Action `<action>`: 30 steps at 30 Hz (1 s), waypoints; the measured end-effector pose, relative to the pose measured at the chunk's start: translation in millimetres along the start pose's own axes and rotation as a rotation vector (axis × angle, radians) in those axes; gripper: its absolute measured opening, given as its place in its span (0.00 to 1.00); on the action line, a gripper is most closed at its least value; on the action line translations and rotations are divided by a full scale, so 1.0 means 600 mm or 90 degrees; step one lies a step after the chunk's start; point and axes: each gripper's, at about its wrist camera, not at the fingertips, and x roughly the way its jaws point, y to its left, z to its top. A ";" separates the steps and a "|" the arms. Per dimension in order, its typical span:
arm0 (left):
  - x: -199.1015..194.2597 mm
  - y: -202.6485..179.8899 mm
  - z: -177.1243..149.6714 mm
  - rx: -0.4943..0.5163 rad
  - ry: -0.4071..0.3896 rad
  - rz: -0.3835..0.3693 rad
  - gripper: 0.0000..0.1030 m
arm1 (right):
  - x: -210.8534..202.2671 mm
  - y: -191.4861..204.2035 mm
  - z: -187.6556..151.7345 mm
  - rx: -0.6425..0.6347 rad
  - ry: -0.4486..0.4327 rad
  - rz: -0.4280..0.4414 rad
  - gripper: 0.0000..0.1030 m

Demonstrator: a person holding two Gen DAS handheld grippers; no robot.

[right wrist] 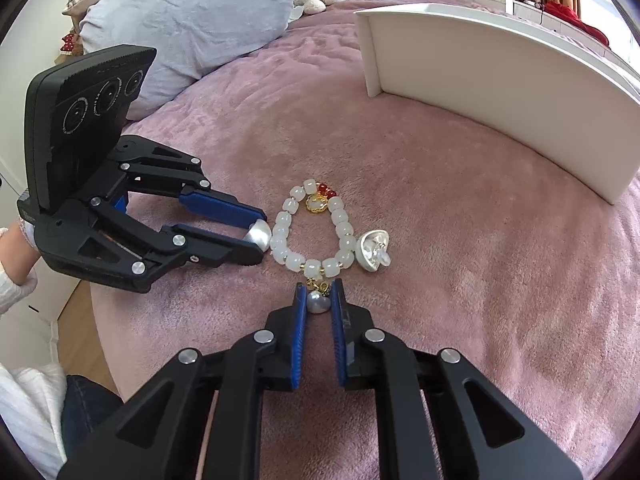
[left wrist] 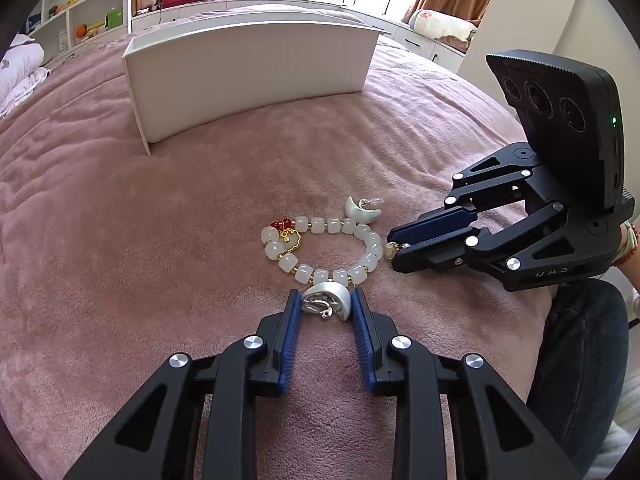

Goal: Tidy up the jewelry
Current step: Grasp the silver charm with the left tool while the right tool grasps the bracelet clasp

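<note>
A white bead bracelet [left wrist: 360,236] with red beads and a gold charm lies on the pink blanket; it also shows in the right wrist view [right wrist: 346,228]. My left gripper [left wrist: 326,300] is shut on a silver half-moon earring [left wrist: 330,298], resting on the blanket just before the bracelet; it shows from the side in the right wrist view [right wrist: 258,236]. My right gripper [right wrist: 319,300] is shut on a small pearl pendant [right wrist: 318,303] with a gold link at the bracelet's near edge; it enters from the right in the left wrist view [left wrist: 394,250]. A second silver earring [left wrist: 362,209] lies loose beside the bracelet [right wrist: 374,250].
A white open box [left wrist: 248,76] stands on the blanket beyond the jewelry, its wall toward me [right wrist: 500,92]. A grey pillow [right wrist: 188,20] lies at the bed's far left. The bed edge and wooden floor [right wrist: 76,332] are at left. Shelves [left wrist: 80,20] stand behind.
</note>
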 end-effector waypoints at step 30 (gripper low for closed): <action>-0.136 0.019 0.158 0.025 -0.160 0.082 0.29 | -0.185 -0.071 0.065 0.069 -0.175 -0.049 0.12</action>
